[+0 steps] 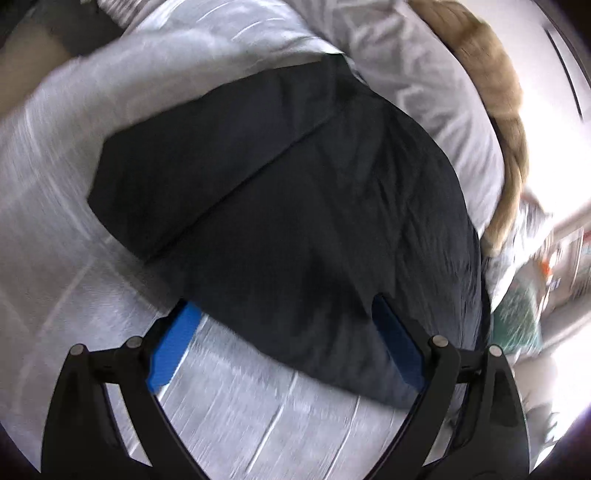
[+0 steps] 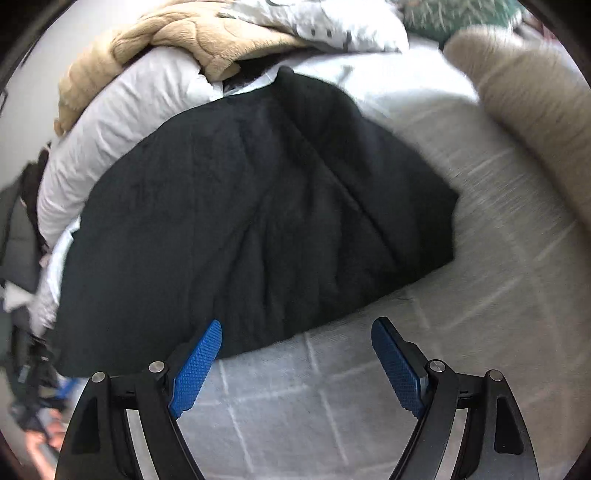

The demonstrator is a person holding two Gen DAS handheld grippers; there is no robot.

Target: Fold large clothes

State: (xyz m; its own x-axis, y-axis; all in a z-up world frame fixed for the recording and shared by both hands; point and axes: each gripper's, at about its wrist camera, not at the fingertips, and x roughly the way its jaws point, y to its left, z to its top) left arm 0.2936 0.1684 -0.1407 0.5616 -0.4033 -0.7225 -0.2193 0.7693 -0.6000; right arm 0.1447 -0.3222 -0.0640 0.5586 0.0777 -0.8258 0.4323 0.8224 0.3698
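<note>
**Risk of a shallow pinch at the near hem**

Dark padded garment (image 1: 280,206) lies spread on the white checked bedspread (image 1: 258,424). Left gripper (image 1: 286,343) and right gripper (image 2: 295,365) hover released, jaws wide, at its near edge. Judged risk: pads catch only the top layer, or bedspread too, and the fold skews.

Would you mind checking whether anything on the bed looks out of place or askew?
Nothing is damaged or spilled. The dark garment lies mostly flat on the white checked bedspread. Behind it, a tan plush blanket and white bedding sit in a rumpled heap.
</note>
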